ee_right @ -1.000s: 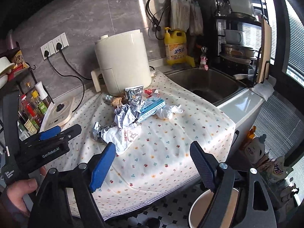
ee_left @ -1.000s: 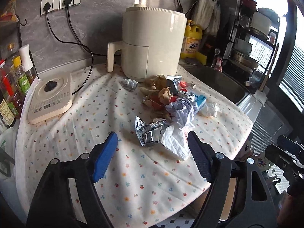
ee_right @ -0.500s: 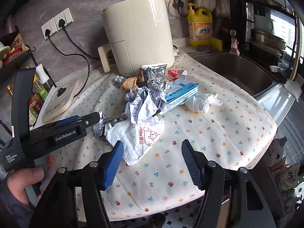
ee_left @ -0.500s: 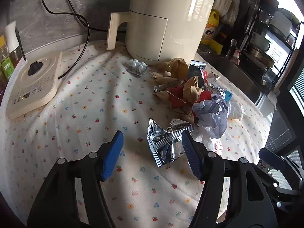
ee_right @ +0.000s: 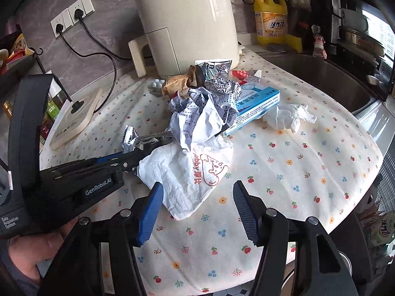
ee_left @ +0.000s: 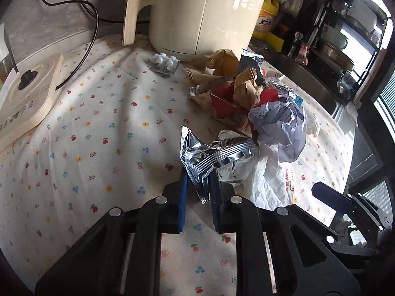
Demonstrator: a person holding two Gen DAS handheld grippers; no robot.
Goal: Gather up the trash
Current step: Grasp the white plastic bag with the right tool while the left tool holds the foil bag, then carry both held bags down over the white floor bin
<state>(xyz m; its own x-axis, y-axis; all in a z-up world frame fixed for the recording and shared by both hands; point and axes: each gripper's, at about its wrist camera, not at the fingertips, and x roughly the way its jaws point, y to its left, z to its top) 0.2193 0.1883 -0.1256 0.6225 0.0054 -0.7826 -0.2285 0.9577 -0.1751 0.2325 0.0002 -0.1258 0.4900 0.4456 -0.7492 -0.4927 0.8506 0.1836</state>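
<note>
A heap of trash lies on the flowered cloth (ee_left: pixel 98 148): a silver foil wrapper (ee_left: pixel 202 157), a white paper bag (ee_right: pixel 187 172), crumpled printed paper (ee_right: pixel 195 120), brown paper (ee_left: pixel 246 86), a blue box (ee_right: pixel 256 103) and a tissue (ee_right: pixel 286 117). My left gripper (ee_left: pixel 198 175) is closing, and its blue pads pinch the near edge of the foil wrapper (ee_right: pixel 130 138). My right gripper (ee_right: pixel 197 187) stands open just above the cloth. The near corner of the white bag (ee_left: pixel 269 180) lies between its fingers, untouched.
A cream air fryer (ee_right: pixel 187 19) stands behind the heap, with a blister pack (ee_left: pixel 164 64) beside it. A flat cream appliance (ee_left: pixel 27 93) and bottles are at the left. The sink (ee_right: pixel 321 79) and a yellow soap bottle (ee_right: pixel 271 22) are at the right. The cloth's edge drops off near me.
Both grippers have come down and forward to the heap. The left jaws have narrowed from wide apart onto the foil wrapper's edge. The right jaws have narrowed a little and now flank the bag's corner.
</note>
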